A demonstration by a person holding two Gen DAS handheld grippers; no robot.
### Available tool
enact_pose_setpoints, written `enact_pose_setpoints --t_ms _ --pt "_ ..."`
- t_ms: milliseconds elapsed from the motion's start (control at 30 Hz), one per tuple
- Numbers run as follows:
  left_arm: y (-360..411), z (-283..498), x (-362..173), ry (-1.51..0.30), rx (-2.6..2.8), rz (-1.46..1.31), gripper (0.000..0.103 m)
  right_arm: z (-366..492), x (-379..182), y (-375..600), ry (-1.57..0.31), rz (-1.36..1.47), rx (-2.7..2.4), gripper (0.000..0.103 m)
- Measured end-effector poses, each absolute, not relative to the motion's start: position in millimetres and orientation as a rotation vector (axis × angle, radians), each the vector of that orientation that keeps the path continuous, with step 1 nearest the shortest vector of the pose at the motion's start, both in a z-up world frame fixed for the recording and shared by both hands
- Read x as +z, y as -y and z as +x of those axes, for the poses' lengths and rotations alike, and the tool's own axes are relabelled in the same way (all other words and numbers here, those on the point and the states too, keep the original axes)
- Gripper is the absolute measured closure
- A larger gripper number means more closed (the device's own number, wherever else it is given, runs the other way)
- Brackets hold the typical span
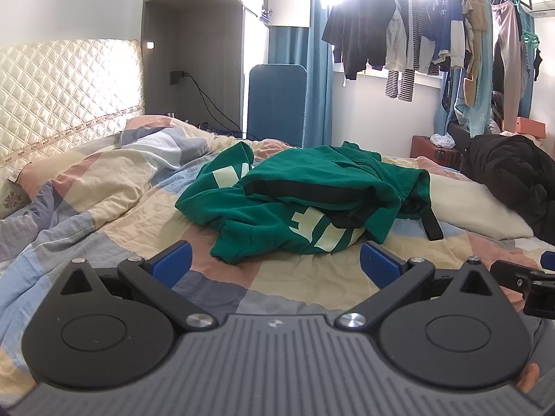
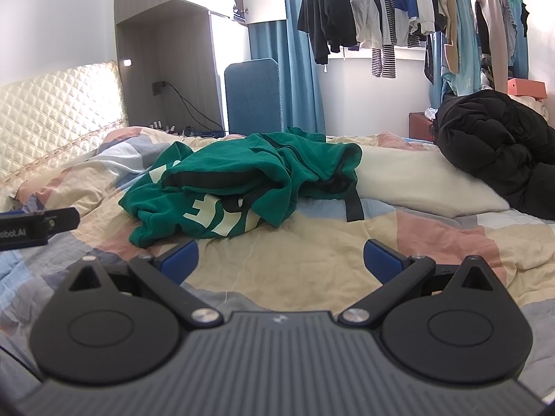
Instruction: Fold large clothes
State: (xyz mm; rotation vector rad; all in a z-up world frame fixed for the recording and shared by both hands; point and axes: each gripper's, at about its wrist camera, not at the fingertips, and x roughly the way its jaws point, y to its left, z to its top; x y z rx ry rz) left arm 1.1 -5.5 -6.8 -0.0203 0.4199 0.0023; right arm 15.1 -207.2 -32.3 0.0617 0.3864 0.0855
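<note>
A crumpled green hoodie (image 1: 305, 204) with pale letters and black lining lies in a heap on the checked quilt (image 1: 114, 194). In the right wrist view the same green hoodie (image 2: 236, 183) sits left of centre, a black strap (image 2: 353, 208) hanging from it. My left gripper (image 1: 275, 263) is open just in front of the heap, its blue pads wide apart and empty. My right gripper (image 2: 281, 258) is open too, over bare quilt (image 2: 433, 242) to the right of the hoodie. Part of the right gripper (image 1: 527, 277) shows at the left view's right edge.
A black puffer jacket (image 2: 503, 145) is piled on a white pillow (image 2: 423, 180) at the right. A quilted cream headboard (image 1: 62, 93) stands at the left. Clothes hang on a rack (image 1: 433, 27) by the window, and a red case (image 1: 430, 147) stands beyond the bed.
</note>
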Motion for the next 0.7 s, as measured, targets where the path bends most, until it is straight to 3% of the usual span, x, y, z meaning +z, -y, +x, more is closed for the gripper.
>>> enact_pose_setpoints --t_ms 700 --pt "-0.1 2.7 -10.8 -0.422 -0.003 -0.041 0.000 12.5 -31.2 204.1 -0.379 0.063 0.095 0.000"
